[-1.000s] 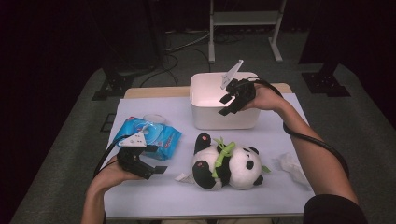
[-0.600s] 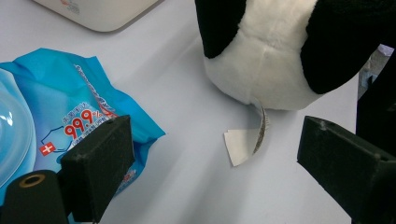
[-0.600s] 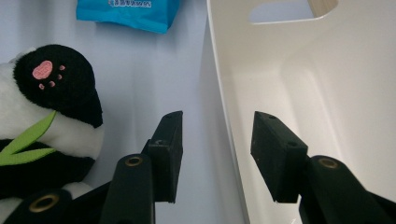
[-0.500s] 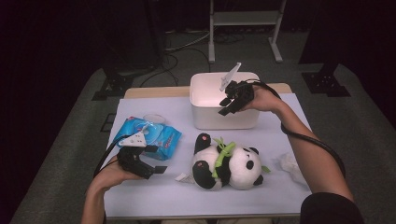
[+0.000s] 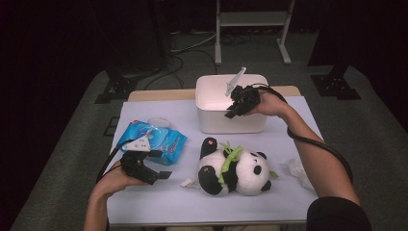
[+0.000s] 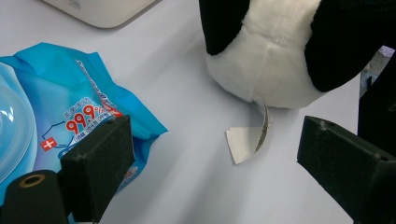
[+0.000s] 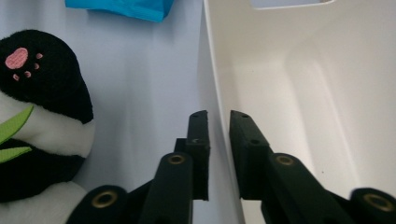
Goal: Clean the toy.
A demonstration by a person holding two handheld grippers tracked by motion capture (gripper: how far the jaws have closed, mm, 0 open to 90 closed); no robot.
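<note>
A white plastic bin (image 5: pixel 207 91) stands at the back of the table. My right gripper (image 5: pixel 230 111) reaches over its near rim. Its jaws have just been closing and now pinch the bin's wall (image 7: pixel 280 84) between the pads, one outside and one inside; right gripper (image 7: pixel 219 116). A plush panda (image 5: pixel 240 168) lies in front of the bin, also panda (image 7: pixel 42 93). My left gripper (image 5: pixel 161 166) rests low at the front left, open, with nothing between its jaws; left gripper (image 6: pixel 217 128). Its view looks at the panda (image 6: pixel 280 51) and the panda's paper tag (image 6: pixel 245 142).
A blue pack of wet wipes (image 5: pixel 154 139) lies just beyond the left gripper, wipes pack (image 6: pixel 70 107). A crumpled white tissue (image 5: pixel 296 171) sits at the panda's right. The table ends close behind the bin, with dark stands on the floor beyond.
The right gripper's jaws have drawn together on the bin's near wall, with the hand barely shifting. The left hand, panda and wipes pack have not moved.
</note>
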